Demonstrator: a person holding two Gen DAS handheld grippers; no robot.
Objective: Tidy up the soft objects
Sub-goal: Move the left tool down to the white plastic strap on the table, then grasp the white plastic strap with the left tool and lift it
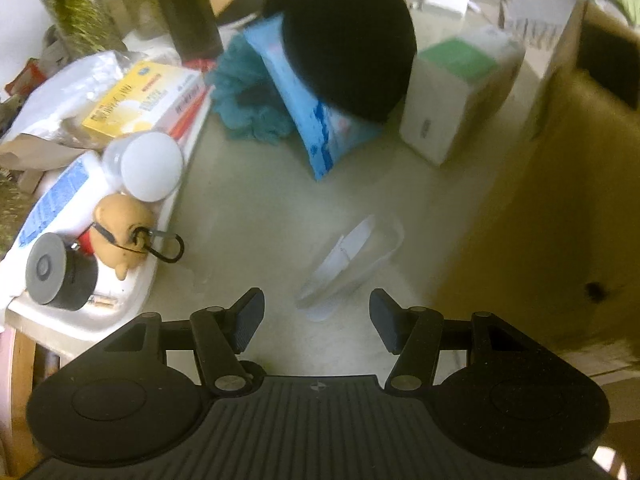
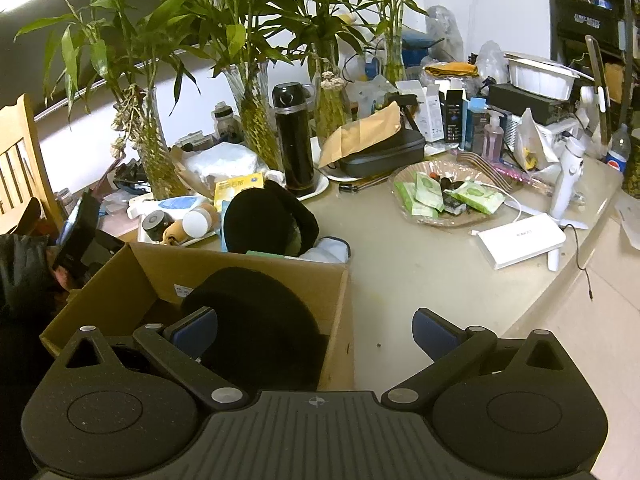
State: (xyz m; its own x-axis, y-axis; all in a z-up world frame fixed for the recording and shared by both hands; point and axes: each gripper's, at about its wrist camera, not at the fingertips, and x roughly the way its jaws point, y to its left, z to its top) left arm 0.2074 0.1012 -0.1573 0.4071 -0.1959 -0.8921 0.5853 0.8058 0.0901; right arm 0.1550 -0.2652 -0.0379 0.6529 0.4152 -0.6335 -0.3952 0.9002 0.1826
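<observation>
Nearest, the left gripper (image 1: 316,322) hangs with jaws apart and empty just above a clear plastic packet (image 1: 350,266) lying flat on the table (image 1: 248,200). It looks light, limp and slick; pinching a raised edge seems best. The right gripper (image 2: 314,334), also spread and empty, hovers over the cardboard box (image 2: 338,308) holding a black soft cushion (image 2: 256,320). Farther off, a second black cushion (image 1: 348,40) leans on a blue packet (image 1: 308,120).
</observation>
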